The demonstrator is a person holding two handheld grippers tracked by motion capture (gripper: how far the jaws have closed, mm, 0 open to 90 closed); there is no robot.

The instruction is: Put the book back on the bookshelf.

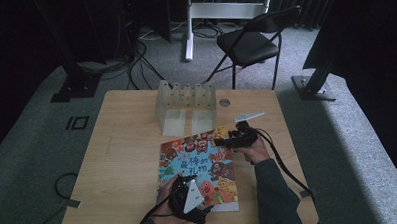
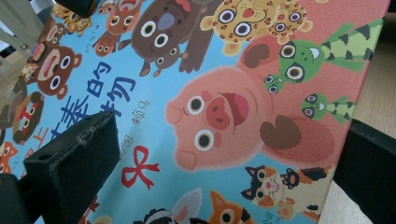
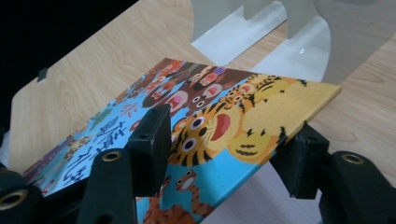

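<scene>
Wooden surface (image 1: 127, 144), clear rack (image 1: 186, 106) at far edge. Picture book (image 1: 198, 169) lies near-centre. Left hand-held gripper (image 1: 189, 197) straddles the book's near edge, jaws apart. Right hand-held gripper (image 1: 236, 138) straddles far corner, not clamped.

My right gripper (image 1: 226, 139) is black throughout, topped by a pale three-cornered plate, with a black cable trailing off its rear. My left gripper (image 1: 181, 188) is likewise black and carries a light grey triangular plate marked with small dark dots; its cable is black too. In the gripper views my jaws are matte black blocks with squared pads, one pad edge slightly frayed, and the arms behind them show round brass-coloured bushings. My right forearm wears a dark grey-green sleeve (image 1: 272, 189).
</scene>
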